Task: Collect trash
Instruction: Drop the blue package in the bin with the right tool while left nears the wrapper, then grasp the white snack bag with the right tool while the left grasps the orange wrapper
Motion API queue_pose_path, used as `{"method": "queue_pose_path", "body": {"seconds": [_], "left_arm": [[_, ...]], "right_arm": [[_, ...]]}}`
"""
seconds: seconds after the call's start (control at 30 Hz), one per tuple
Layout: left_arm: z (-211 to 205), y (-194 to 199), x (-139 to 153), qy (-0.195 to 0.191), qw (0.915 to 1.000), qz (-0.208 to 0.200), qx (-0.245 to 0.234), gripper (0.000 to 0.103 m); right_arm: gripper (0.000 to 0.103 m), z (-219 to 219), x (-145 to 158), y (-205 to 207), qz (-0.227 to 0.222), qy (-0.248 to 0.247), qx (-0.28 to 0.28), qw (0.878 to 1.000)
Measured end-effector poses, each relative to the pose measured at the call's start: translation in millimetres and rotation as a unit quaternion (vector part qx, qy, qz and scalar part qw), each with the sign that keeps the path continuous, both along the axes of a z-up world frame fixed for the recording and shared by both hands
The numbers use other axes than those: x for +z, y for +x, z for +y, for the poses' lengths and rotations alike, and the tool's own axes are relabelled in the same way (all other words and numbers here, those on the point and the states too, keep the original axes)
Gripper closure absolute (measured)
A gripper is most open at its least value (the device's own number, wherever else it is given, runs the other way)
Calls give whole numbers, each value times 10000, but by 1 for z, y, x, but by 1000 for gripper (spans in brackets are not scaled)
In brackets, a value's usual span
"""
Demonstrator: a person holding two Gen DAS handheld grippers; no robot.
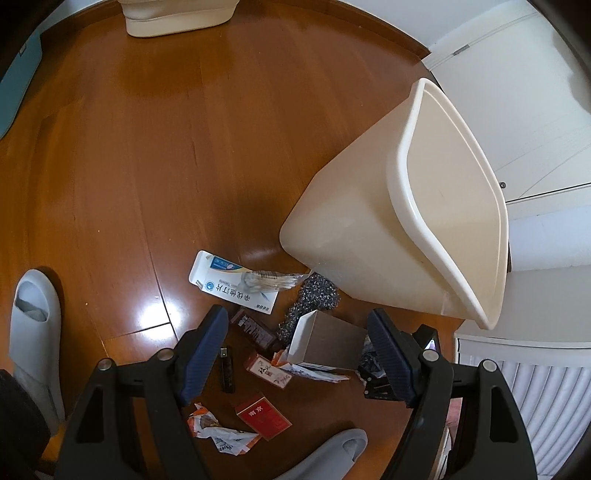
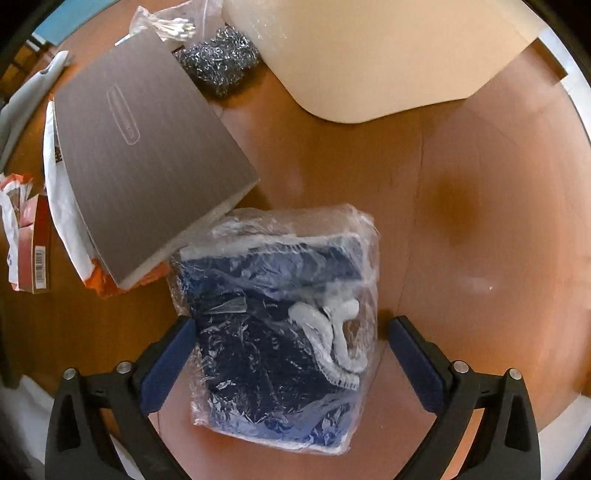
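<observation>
Trash lies scattered on the wooden floor beside a cream bin (image 1: pixel 351 229). My left gripper (image 1: pixel 297 315) hangs open above the pile, pads touching nothing. Below it are a grey box (image 1: pixel 332 343), a steel scourer (image 1: pixel 314 295), a white-and-blue medicine box (image 1: pixel 229 284), a red pack (image 1: pixel 262 417) and a crumpled wrapper (image 1: pixel 218 432). My right gripper (image 2: pixel 293 324) points straight down, open wide, straddling a blue package in clear plastic (image 2: pixel 273 332). Its left pad is close to the wrap and its right pad stands apart. The grey box (image 2: pixel 147 155) leans over the package's far corner, near the bin (image 2: pixel 369 55).
Grey slippers lie at the left (image 1: pixel 33 332) and bottom (image 1: pixel 332 454). White cabinet doors (image 1: pixel 517 110) and a ribbed white panel (image 1: pixel 535 406) stand to the right. A cream object (image 1: pixel 177 18) sits at the far edge, a teal mat (image 1: pixel 18 74) at far left.
</observation>
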State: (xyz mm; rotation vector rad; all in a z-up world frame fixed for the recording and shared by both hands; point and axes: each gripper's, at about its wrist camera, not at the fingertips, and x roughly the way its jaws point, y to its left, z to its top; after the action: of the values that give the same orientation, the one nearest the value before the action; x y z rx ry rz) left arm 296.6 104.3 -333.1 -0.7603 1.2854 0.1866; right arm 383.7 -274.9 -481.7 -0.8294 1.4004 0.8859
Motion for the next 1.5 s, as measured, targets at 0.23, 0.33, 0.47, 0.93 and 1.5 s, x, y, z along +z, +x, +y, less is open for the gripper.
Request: {"method": "queue_pose_path", "body": {"seconds": [0.23, 0.33, 0.47, 0.93, 1.5], "left_arm": [[-1, -2, -4, -9, 10000, 72, 19, 25], [0, -4, -6, -33, 9999, 100, 50, 25], [4, -7, -4, 49, 9999, 45, 107, 25], [21, -11, 2, 0, 9992, -33, 409, 25], [-1, -30, -31, 336, 9985, 321, 305, 25]], "right_arm": [[70, -4, 23, -24, -195, 411, -375, 9983], [75, -13, 36, -35, -282, 603, -747, 9950], [77, -43, 103, -31, -882, 953, -1638, 9779], [72, 159, 318, 127, -1678, 907, -228, 9814], [1, 16, 357, 78, -2113, 3256, -3093, 8682]]}}
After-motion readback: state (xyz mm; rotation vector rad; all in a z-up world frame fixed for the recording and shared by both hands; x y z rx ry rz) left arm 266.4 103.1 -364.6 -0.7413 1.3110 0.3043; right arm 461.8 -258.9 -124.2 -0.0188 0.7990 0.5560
